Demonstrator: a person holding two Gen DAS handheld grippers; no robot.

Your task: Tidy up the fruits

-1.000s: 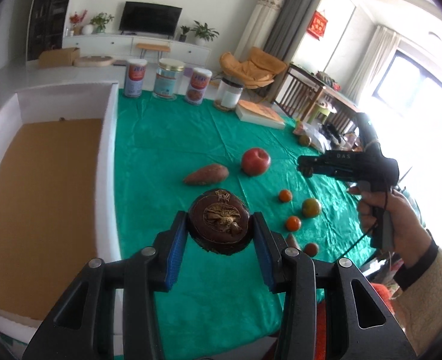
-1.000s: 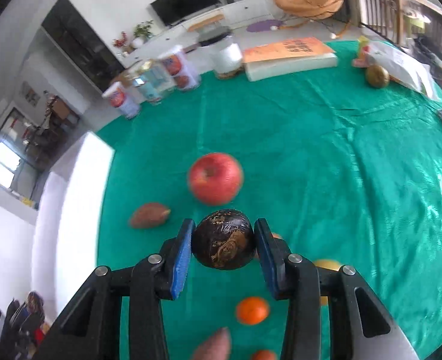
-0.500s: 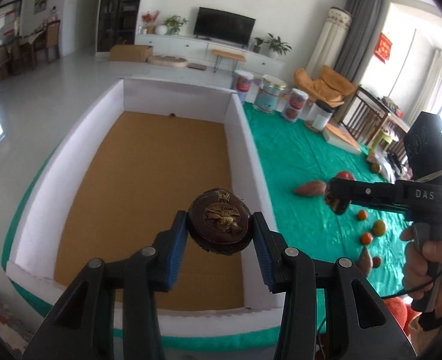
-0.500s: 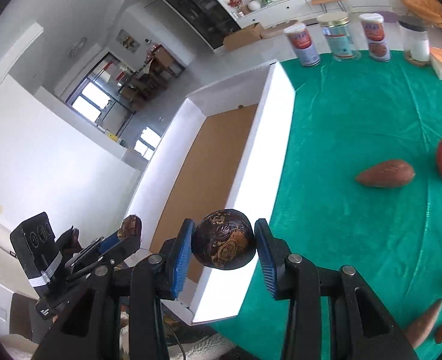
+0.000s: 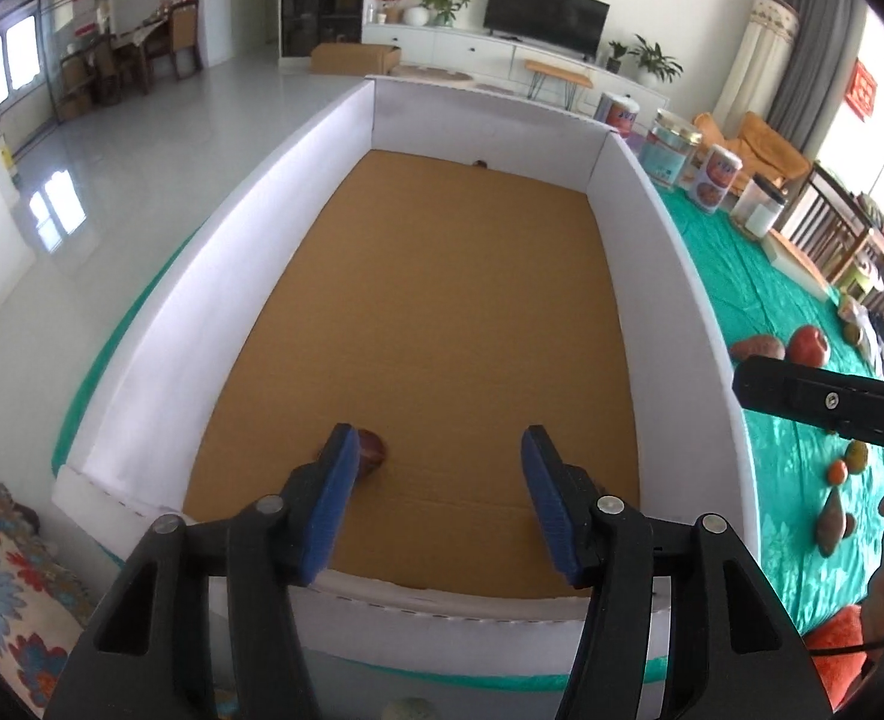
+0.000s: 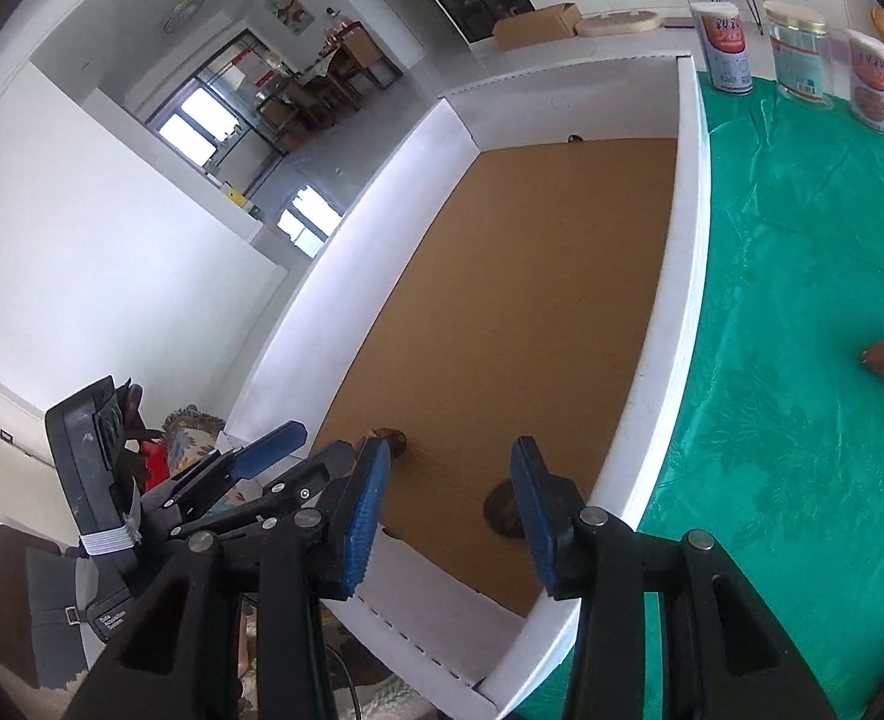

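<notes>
Two dark brown passion fruits down on the cardboard floor of the white-walled box (image 5: 670,252), both toward its near end. One passion fruit (image 5: 372,447) just beyond the left pad of the left gripper (image 5: 439,501), partly hidden by it; seen again in the right wrist view (image 6: 389,439) near the left side of the floor. Other passion fruit (image 6: 501,509) close to the right wall, half behind the right pad of the right gripper (image 6: 442,510). Apart from each other, neither touched by any pad.

Left gripper spread wide above the near end of the box, nothing between the blue pads. Right gripper likewise wide and empty, over the near right corner.

Right of the box, on the green tablecloth (image 5: 736,276): a red apple (image 5: 807,345), a sweet potato (image 5: 757,349) just left of it, small orange fruits (image 5: 838,471) nearer. At the far edge, three labelled canisters (image 6: 796,51) in a row beside the box's far right corner.
</notes>
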